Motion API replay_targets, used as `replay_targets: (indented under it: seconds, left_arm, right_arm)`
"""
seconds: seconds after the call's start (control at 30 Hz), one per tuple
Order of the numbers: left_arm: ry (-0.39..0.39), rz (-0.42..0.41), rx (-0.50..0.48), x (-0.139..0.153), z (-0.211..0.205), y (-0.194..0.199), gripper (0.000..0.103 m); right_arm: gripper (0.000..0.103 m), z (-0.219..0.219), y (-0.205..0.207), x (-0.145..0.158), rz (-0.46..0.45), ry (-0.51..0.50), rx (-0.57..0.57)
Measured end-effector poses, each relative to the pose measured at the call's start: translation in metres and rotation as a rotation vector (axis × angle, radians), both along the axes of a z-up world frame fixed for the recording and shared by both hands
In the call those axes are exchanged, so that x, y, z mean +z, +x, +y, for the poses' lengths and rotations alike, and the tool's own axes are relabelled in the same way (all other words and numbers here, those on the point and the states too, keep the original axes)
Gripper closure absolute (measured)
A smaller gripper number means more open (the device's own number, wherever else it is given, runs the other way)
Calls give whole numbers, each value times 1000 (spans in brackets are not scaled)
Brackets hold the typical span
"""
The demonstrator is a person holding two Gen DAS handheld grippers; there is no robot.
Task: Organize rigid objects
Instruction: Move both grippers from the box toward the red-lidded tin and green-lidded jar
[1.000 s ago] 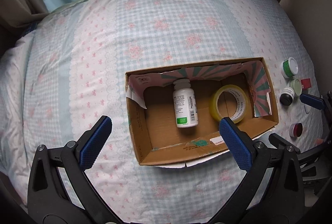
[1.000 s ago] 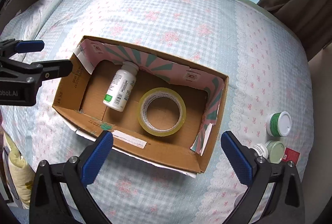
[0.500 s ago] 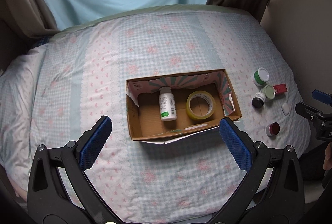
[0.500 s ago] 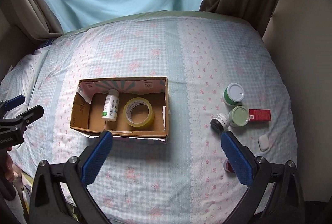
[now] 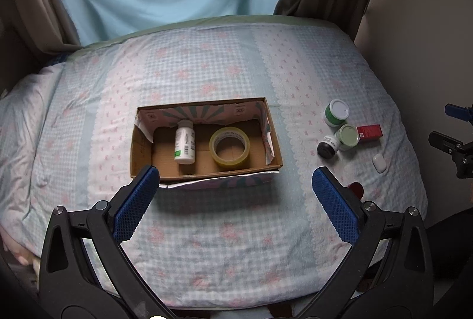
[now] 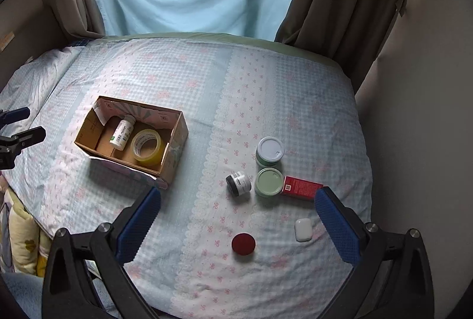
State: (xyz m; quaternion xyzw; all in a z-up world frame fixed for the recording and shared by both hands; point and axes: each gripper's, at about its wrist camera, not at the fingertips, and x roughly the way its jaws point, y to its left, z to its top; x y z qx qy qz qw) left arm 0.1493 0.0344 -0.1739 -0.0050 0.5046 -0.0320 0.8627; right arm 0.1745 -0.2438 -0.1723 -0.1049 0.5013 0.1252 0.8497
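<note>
Above bed (image 5: 224,230), both claws pulled farther from box (image 5: 204,138); released, empty.

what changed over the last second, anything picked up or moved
Both grippers, left gripper and right gripper, drew back from the cardboard box, so more of the bed shows. Both remain open and empty. Nothing was grasped or released. The white bottle and tape roll stay in the box; the jars and red box stay outside it.
</note>
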Motion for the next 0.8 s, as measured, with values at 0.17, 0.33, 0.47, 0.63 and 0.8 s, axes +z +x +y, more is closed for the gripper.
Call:
replay_targets:
  seconds: [0.17,0.33,0.47,0.63,0.8]
  left_arm:
    - [-35,45,-5,-29,-67,-13,0]
    - [-40,86,-88,-77,-133,-22,0]
    - [-56,98,-186,-136,-185,-29,0]
    - [-50,71,-315,-212,-246,-36,0]
    - [-69,98,-324,-275,-281,-28,1]
  right_arm:
    - [0,-41,14,-33,35,-3,160]
    - [0,-67,38,-74,73,-16,282]
    - [0,-75,59,-121,85,-46,365]
    - [0,-74,84,-186,105,-96,466]
    - [0,-65,101,-239,131,-96,558]
